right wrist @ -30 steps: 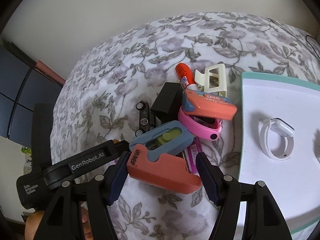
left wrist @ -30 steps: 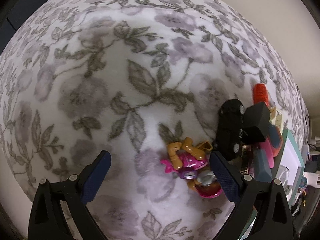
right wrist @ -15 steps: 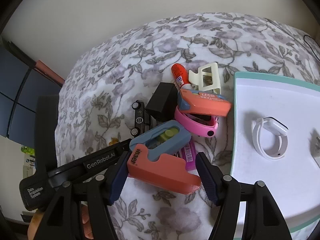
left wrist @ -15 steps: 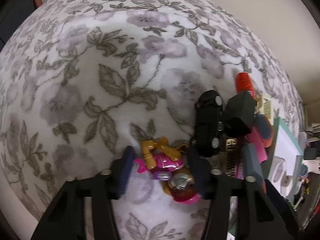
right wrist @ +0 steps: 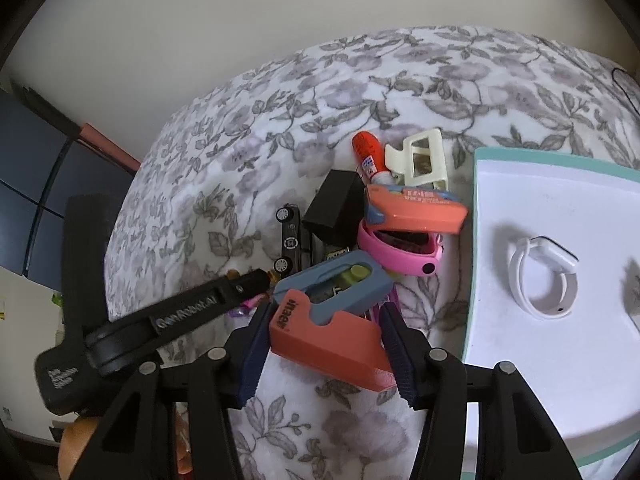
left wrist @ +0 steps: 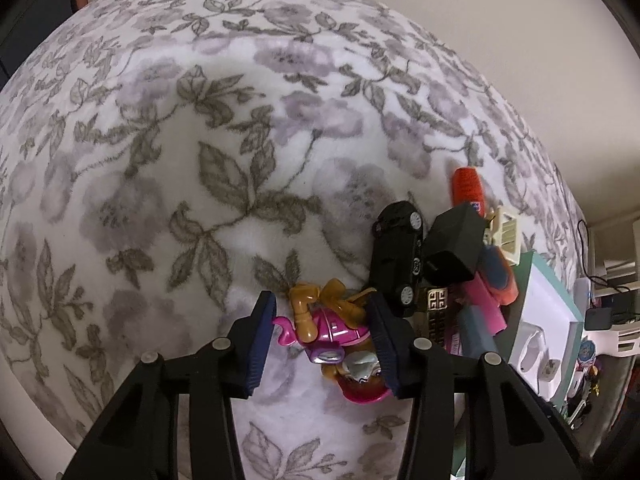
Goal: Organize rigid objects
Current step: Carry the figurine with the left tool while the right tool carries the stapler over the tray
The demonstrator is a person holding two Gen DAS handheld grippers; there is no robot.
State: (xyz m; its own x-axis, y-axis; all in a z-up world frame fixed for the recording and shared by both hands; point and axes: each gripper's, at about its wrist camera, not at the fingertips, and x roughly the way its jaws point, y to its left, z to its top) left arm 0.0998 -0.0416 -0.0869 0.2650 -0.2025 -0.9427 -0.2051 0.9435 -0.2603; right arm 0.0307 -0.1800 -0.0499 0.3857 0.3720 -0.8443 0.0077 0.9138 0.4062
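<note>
Floral blanket [left wrist: 200, 160]: left tool [left wrist: 322, 338] pinching toy figure [left wrist: 328, 332]; right tool [right wrist: 326, 344] pinching orange-blue box [right wrist: 332, 320], both angled downward.

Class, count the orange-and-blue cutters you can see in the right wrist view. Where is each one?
2. One orange-and-blue cutter sits between the right gripper fingers; the other lies farther off, above the pink band. More may be hidden in the pile.
</note>
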